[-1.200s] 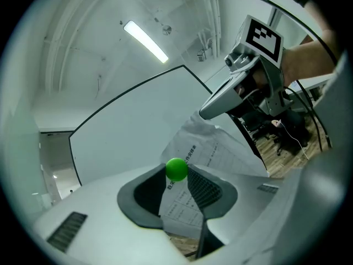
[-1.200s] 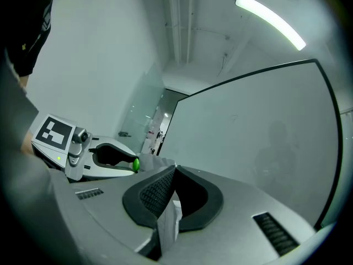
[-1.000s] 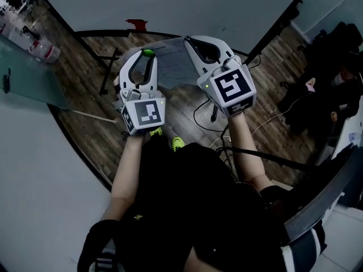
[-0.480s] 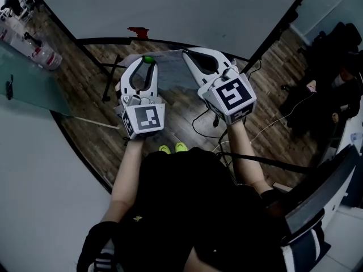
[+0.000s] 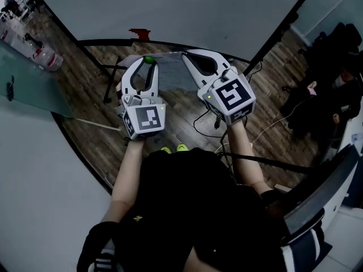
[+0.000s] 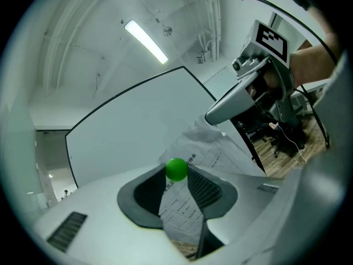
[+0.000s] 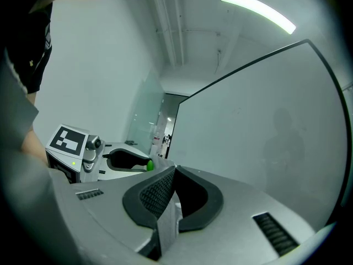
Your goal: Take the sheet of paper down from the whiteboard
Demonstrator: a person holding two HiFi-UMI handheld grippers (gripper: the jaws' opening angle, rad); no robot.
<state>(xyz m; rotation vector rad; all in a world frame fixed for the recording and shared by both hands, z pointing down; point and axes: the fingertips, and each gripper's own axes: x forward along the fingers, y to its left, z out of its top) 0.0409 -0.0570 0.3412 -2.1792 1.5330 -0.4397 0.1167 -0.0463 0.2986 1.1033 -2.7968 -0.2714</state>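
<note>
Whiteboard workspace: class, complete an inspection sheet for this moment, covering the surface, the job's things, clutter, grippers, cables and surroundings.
Surface: white whiteboard, bare where visible.
Job's things: printed white paper sheet, crumpled, stretched between both grippers.
Clutter: small red object at the board's lower edge; clear plastic bottles at far left.
Grippers: left gripper closed on a small green ball, sheet passing between its jaws; right gripper shut on the sheet's edge.
Cables: dark cables looped on the wood-plank floor.
Surroundings: glass panel at left; ceiling strip light lit.

White left gripper (image 5: pixel 148 64) and right gripper (image 5: pixel 186 56) bear black-and-white marker cubes (image 5: pixel 145 119).
</note>
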